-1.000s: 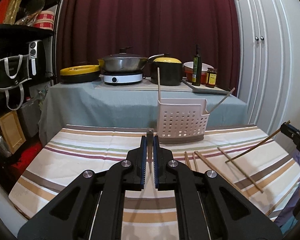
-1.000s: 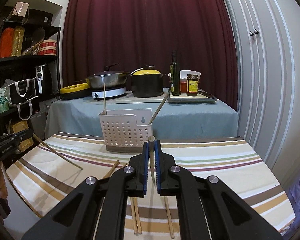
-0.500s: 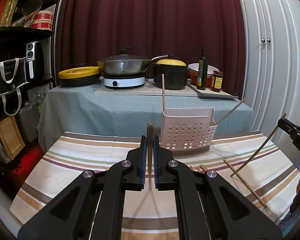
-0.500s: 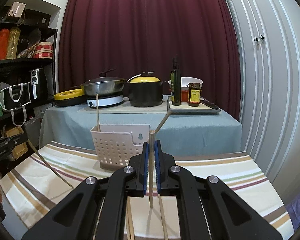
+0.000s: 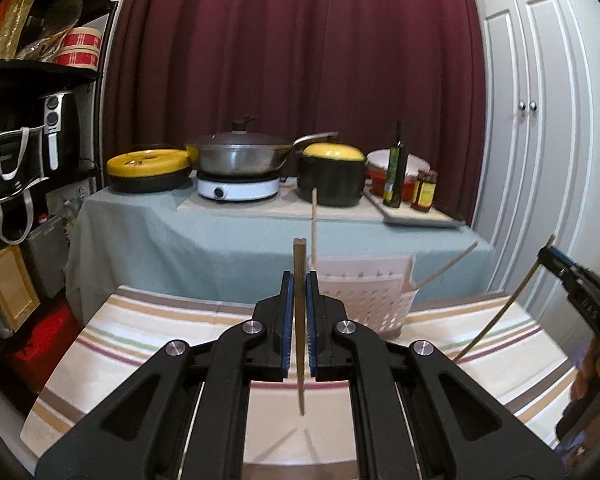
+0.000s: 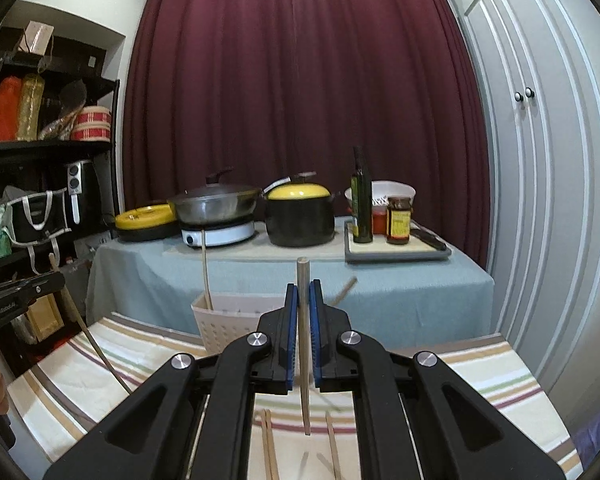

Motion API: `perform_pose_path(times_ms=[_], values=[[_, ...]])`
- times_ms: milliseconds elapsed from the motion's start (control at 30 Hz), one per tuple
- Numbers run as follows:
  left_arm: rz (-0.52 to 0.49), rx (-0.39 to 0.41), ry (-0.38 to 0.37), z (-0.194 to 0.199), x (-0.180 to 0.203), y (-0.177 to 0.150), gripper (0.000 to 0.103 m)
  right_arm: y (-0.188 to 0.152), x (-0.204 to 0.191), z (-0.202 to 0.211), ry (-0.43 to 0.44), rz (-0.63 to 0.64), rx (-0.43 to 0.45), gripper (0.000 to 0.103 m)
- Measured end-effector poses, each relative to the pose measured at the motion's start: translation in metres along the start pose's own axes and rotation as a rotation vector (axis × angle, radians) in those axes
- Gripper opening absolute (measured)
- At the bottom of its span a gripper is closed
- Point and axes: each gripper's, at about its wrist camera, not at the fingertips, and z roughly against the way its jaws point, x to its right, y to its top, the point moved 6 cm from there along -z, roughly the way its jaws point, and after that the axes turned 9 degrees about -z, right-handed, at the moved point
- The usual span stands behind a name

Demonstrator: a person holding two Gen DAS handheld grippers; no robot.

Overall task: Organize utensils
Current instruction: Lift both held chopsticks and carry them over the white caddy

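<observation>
Left gripper (image 5: 299,292) clamped on a dark chopstick (image 5: 299,328), right gripper (image 6: 303,304) clamped on a pale chopstick (image 6: 304,344), both held upright above the striped cloth (image 5: 148,320), white perforated basket (image 5: 364,300) just beyond, loose chopsticks (image 6: 269,440) lying below.

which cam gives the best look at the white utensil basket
The left wrist view: the white utensil basket shows its rim, perforated front and two chopsticks standing in it, just right of the left claw. In the right wrist view the right claw covers most of it; only the left corner shows.
</observation>
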Motion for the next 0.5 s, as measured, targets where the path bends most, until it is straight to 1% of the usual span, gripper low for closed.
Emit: perform_pose_path(times_ms=[167, 300, 500], values=[[0.003, 0.058, -0.032, -0.001, 0.003, 0.036, 0.007, 0.028, -0.005, -0.008, 0.035, -0.006, 0.030, 0.007], [-0.023, 0.115, -0.035, -0.004, 0.008, 0.065, 0.007, 0.051, -0.010, -0.013, 0.045, 0.011, 0.066, 0.007], [-0.048, 0.167, -0.049, -0.020, 0.017, 0.102, 0.007, 0.078, -0.018, -0.027, 0.071, 0.018, 0.101, 0.007]])
